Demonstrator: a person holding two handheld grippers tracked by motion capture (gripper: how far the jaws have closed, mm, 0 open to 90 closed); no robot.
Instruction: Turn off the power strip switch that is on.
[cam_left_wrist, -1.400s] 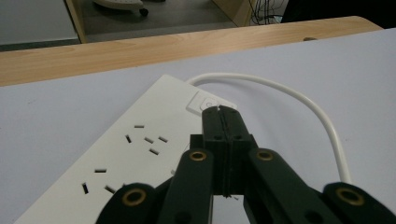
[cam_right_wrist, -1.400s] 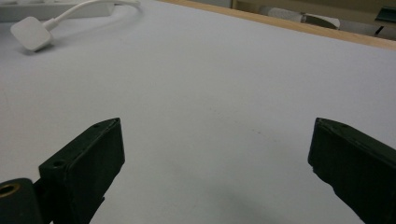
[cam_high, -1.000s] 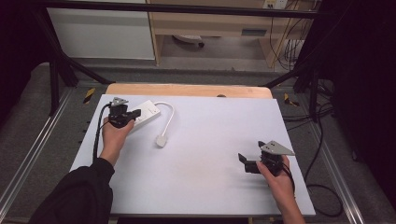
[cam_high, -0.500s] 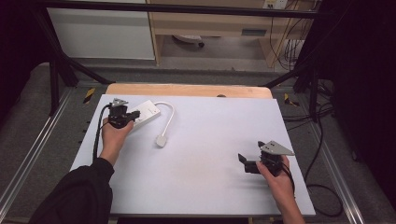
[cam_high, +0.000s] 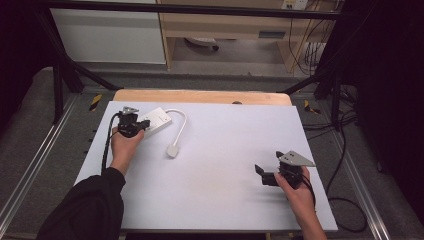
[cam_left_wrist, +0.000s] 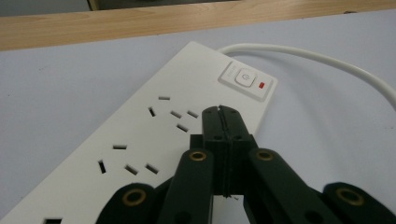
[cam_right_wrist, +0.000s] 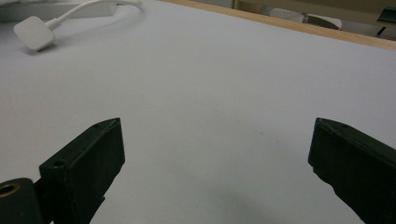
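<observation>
High view – power strip (cam_high: 156, 120): white, lies at the far left of the white table (cam_high: 220, 200); its cable (cam_high: 181, 124) curves down to a white plug (cam_high: 172, 150) lying flat.
High view – left gripper (cam_high: 145, 125): over the strip's near end, jaws pressed together.
High view – right gripper (cam_high: 260, 172): near the right front edge, well apart from the strip, held just above the table.
Left gripper view – jaws: closed on each other, nothing between them, tips above the strip's sockets (cam_left_wrist: 175, 114), just short of the switch (cam_left_wrist: 246, 80) with its red light.
Right gripper view – jaws: spread wide, bare table between; plug (cam_right_wrist: 33, 32) far off at top left.
</observation>
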